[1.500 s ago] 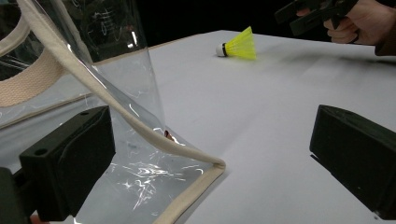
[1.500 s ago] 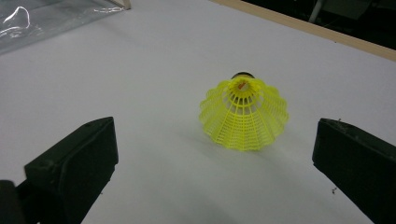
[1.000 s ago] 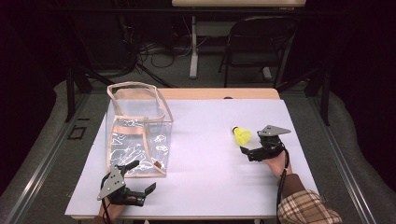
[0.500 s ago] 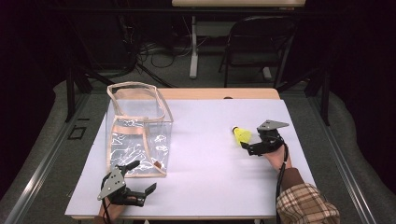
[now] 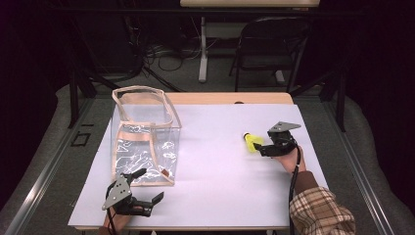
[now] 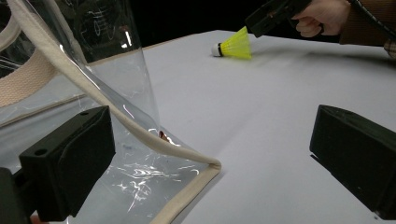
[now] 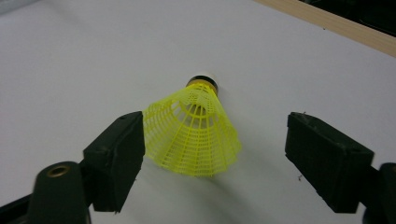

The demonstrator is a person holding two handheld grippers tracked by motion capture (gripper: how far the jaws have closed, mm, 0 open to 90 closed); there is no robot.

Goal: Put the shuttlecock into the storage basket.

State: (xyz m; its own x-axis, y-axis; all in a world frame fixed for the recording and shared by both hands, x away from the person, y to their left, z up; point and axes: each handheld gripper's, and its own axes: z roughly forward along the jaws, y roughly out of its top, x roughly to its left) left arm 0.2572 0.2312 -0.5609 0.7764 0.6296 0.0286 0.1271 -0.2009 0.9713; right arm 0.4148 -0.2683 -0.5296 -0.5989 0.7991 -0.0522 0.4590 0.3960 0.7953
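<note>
Right gripper (image 7: 212, 144), jaws just closing but not yet pinching the shuttlecock (image 7: 196, 137) lying on the table (image 5: 215, 161), touches its skirt with one pad only, so an uneven squeeze could nudge it away.

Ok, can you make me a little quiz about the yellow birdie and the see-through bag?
1. True or false: the shuttlecock lies on its side on the table.
2. Which tool has the shuttlecock between its jaws: A left tool, B right tool?
3. Fill in: the left tool sits at a corner of the clear ___.

Key: 1 true; 2 B, its jaws just closing, one not yet touching; 3 bag.
</note>
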